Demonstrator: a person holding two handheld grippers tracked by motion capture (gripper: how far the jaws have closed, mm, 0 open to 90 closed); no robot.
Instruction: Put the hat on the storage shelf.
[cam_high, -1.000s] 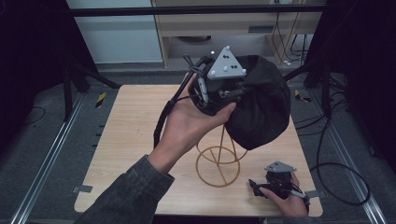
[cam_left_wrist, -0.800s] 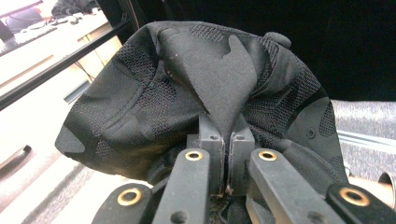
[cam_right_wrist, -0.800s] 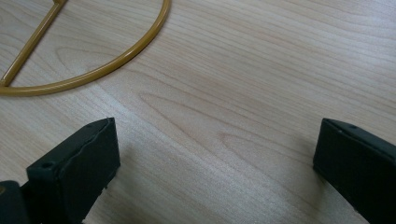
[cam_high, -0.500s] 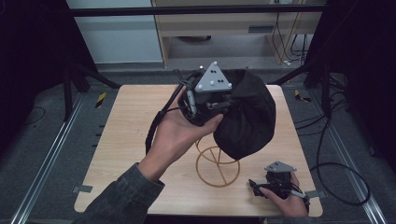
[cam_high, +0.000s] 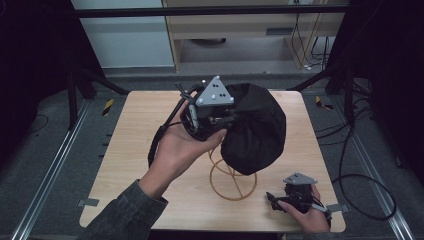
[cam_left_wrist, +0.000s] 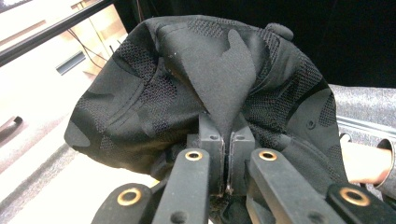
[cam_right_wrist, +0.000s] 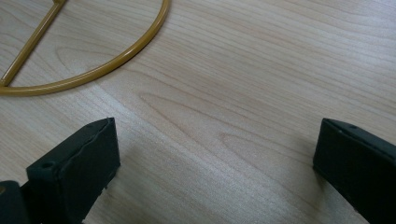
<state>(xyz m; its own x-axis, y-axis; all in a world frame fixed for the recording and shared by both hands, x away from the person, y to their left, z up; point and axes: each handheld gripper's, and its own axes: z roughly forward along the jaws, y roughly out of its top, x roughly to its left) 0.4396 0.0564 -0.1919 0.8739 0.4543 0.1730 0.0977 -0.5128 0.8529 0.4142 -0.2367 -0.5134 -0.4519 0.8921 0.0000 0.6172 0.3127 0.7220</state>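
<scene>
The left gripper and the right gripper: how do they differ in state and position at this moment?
The left gripper has its jaws shut on a fold of the black cap; the right gripper has its jaws wide open with nothing between them. In the high view the left gripper is held up above the gold wire stand, while the right gripper sits low by the wooden table's near right corner. Both have black jaws and a grey three-cornered plate.
</scene>
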